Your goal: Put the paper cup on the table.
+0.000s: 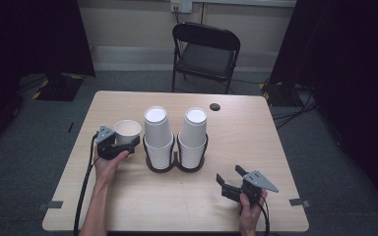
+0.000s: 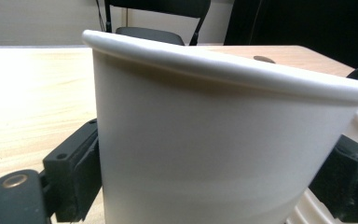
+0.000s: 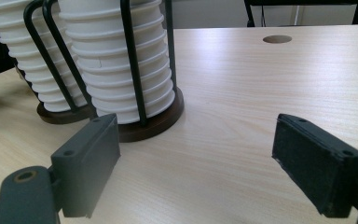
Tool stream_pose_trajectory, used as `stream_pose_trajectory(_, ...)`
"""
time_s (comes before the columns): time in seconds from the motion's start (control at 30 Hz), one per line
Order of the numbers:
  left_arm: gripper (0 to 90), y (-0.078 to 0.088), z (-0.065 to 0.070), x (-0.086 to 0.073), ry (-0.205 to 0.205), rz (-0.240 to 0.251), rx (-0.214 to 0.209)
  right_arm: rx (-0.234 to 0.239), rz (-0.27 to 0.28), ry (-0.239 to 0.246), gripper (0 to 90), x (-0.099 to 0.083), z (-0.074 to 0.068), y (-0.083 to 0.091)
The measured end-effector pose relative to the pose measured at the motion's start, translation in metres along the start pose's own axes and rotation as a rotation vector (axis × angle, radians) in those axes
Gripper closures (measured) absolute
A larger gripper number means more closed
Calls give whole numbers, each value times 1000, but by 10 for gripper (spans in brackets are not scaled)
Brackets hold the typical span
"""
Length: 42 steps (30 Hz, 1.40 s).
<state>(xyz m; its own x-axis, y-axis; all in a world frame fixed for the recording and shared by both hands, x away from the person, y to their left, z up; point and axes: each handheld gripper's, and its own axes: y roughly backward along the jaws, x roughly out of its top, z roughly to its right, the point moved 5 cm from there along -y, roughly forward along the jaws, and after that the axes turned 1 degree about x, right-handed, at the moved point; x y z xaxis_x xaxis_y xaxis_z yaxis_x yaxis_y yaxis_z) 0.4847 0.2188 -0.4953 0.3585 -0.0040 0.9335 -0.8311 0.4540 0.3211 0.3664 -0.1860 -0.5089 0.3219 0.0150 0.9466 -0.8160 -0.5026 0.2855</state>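
A single white paper cup (image 1: 127,130) stands upright, mouth up, left of centre on the wooden table (image 1: 236,142). My left gripper (image 1: 128,140) is shut on it, one pad against each side of the cup (image 2: 205,140); whether the cup's base touches the table is hidden. Beside it a black wire rack (image 1: 175,161) holds two stacks of upturned white cups (image 1: 157,132) (image 1: 193,132). My right gripper (image 1: 230,175) rests near the table's front right, open with nothing between its jaws. In the right gripper view (image 3: 196,154) it faces the rack (image 3: 135,70) and cup stacks (image 3: 116,56).
A black folding chair (image 1: 204,51) stands behind the table. A small round hole (image 1: 215,106) sits near the table's far edge. Bare tabletop lies between the rack and the right gripper. Cables trail from both grippers toward the front edge.
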Motion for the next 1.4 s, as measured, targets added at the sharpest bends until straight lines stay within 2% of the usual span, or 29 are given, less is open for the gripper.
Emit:
stream_pose_trajectory(0.1, 95, -2, -1, -3, -1, -12, 7, 0, 0, 1, 144, 0, 0, 0)
stream_pose_trajectory(0.23, 107, 0, -1, -5, -32, -42, 19, 3, 6, -2, 144, 0, 0, 1)
stream_pose_trajectory(0.4, 131, 2, -3, -8, -34, -66, 39, 4, 7, -5, 144, 0, 0, 1)
stream_pose_trajectory(0.47, 133, 4, -4, -10, -31, -80, 33, 3, 8, -5, 144, 0, 0, 1)
stream_pose_trajectory(0.53, 134, 4, -4, -12, -30, -105, 63, 4, 6, -3, 144, 0, 0, 1)
stream_pose_trajectory(0.57, 141, 4, -3, -15, -65, -134, 83, 2, 6, -2, 144, 0, 0, 1)
stream_pose_trajectory(0.63, 146, 5, -3, -16, -79, -146, 91, 3, 7, -2, 144, 0, 0, 1)
stream_pose_trajectory(0.77, 149, 6, -3, -17, -66, -155, 82, 0, 10, -4, 144, 0, 0, 1)
stream_pose_trajectory(0.97, 154, 8, -3, -21, -79, -157, 83, 1, 10, -5, 144, 0, 0, 1)
stream_pose_trajectory(1.1, 157, 9, -5, -29, -69, -173, 93, 4, 11, -7, 144, 0, -1, 1)
stream_pose_trajectory(1.3, 158, 11, -4, -30, -90, -191, 122, 2, 13, -8, 144, 0, 0, 2)
stream_pose_trajectory(1.4, 157, 15, -4, -32, -76, -175, 128, 1, 15, -9, 144, 0, 0, 2)
